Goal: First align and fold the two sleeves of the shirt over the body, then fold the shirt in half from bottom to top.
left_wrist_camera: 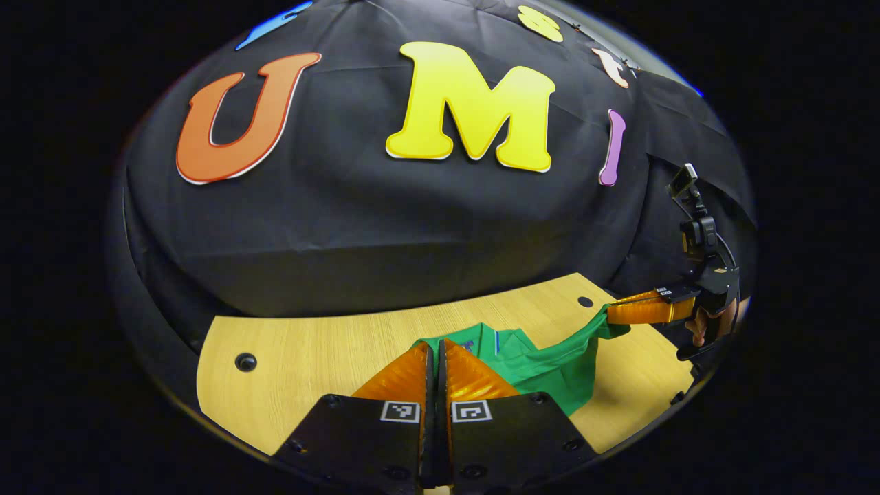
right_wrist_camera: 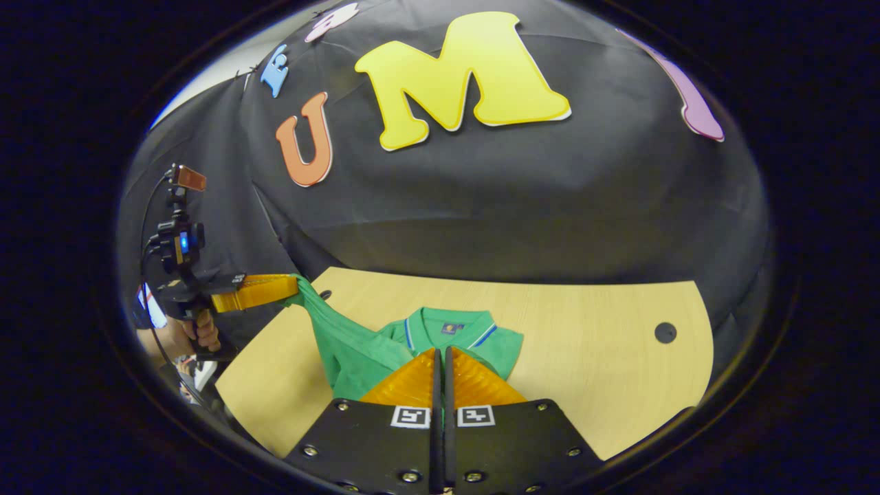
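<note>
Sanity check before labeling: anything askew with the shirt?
Yes. The shirt isn't flat on the table: each gripper, left and right, has pulled a sleeve up and outward, and the body is rumpled.

Green shirt (right_wrist_camera: 440,344) on wooden table (right_wrist_camera: 605,371)

Riding low on the left gripper (left_wrist_camera: 435,350) and right gripper (right_wrist_camera: 441,357), both looking forward and slightly down across the wooden table (left_wrist_camera: 309,350) toward the booth's black wall, close over the green shirt (right_wrist_camera: 357,350), sharing table, shirt and wall, each catching the other gripper off to one side.
</note>
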`<state>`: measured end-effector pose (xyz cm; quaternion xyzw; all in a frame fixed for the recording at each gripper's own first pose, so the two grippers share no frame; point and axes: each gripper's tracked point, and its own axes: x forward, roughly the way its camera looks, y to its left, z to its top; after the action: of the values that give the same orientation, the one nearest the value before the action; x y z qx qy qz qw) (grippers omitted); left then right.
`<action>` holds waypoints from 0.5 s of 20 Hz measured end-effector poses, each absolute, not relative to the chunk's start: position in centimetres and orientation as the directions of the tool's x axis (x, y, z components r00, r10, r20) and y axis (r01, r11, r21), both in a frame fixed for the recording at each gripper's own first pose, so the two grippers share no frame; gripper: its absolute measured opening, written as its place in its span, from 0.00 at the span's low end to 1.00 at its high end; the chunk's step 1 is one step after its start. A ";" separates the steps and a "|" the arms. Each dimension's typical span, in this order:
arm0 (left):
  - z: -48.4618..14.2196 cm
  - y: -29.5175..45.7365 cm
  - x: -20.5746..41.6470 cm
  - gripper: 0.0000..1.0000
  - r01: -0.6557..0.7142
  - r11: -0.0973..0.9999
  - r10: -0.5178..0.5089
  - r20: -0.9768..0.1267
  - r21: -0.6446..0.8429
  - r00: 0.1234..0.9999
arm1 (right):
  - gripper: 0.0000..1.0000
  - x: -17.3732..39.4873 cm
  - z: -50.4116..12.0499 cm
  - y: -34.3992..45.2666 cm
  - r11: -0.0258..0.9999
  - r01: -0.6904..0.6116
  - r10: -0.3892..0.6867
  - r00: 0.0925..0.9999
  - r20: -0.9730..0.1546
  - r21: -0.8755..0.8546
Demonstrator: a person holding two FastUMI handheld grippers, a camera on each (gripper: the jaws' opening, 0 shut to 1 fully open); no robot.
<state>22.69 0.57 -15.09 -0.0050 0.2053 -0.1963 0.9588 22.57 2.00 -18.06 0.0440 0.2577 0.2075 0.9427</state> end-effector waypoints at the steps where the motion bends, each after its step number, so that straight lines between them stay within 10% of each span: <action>1: -15.5 0.6 23.6 0.02 0.373 0.926 -0.368 -0.391 -0.067 0.844 | 0.00 24.0 -18.3 2.0 0.920 -0.361 0.390 0.799 -0.457 0.154; 10: -24.2 1.1 29.5 0.03 0.225 0.963 -0.267 -0.402 -0.149 0.876 | 0.00 33.3 -24.1 2.2 0.967 -0.251 0.250 0.885 -0.392 0.050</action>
<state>29.54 1.13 -24.19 -0.0489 0.2140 -0.1270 0.9673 33.27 2.24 -24.10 -0.0010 0.2018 0.1289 0.9709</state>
